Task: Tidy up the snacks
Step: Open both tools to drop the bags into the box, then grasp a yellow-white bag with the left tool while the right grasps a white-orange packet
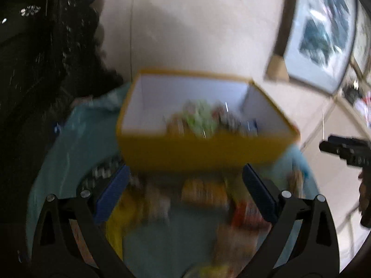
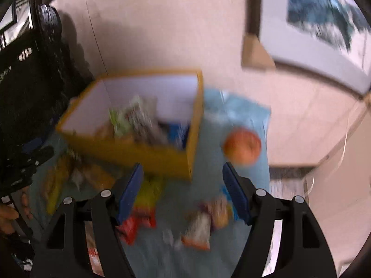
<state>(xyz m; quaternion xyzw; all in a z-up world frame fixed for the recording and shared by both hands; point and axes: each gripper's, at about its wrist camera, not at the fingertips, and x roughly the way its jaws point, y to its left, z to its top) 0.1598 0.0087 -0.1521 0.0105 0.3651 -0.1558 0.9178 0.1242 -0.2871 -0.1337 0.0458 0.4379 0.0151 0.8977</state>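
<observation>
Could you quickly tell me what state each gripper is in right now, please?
Left gripper: open, holding nothing.
Right gripper: open, holding nothing.

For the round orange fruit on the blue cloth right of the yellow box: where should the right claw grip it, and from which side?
Across the widest middle of the orange fruit, coming from above and the near side. It is round, sits clear of the yellow box on the blue cloth, and the open right claw looks wide enough, though blur hides detail.
</observation>
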